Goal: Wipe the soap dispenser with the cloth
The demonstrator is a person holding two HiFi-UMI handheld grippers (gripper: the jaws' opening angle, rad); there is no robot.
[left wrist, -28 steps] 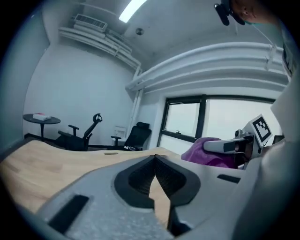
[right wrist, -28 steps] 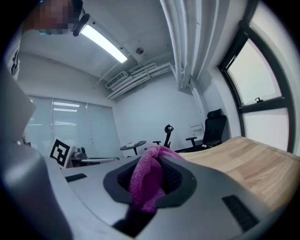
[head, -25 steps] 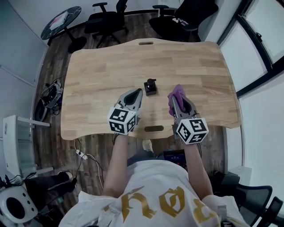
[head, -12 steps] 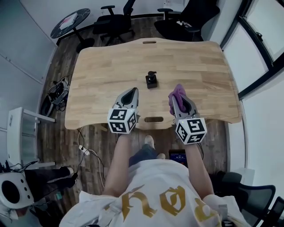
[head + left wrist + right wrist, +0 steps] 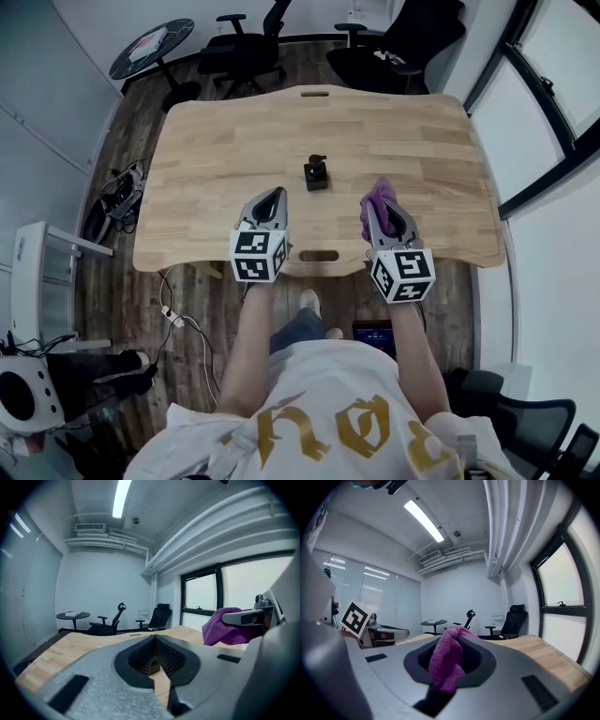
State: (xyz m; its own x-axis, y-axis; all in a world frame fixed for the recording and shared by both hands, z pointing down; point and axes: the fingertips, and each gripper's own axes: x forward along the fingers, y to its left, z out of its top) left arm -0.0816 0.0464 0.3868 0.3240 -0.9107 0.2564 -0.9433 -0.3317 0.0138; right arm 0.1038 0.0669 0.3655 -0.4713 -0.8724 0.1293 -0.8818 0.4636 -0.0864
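**Cloth in the right gripper, soap dispenser standing by itself**

I am looking down at a big light wooden table (image 5: 234, 141). It fills most of the head view. At the bottom edge I see the person in a white shirt with gold print (image 5: 328, 412), with both arms held out over the near edge of the table. Past the far side of the table are black office chairs (image 5: 239, 42) and a small round dark side table (image 5: 150, 47).

The left gripper (image 5: 154, 641), grey with a black and white marker cube, has its two jaws pressed tight together. There is nothing between them.

The right gripper (image 5: 380, 208) looks the same. Its jaws are squeezed onto the fuzzy purple cloth (image 5: 447, 660). The cloth bunches up between the jaws and pokes out past the tips.

The small black soap dispenser (image 5: 316, 174) stands upright on the table. It is a bit past the two grippers and between them. It is near them, but neither gripper touches it, and the cloth does not touch it either.
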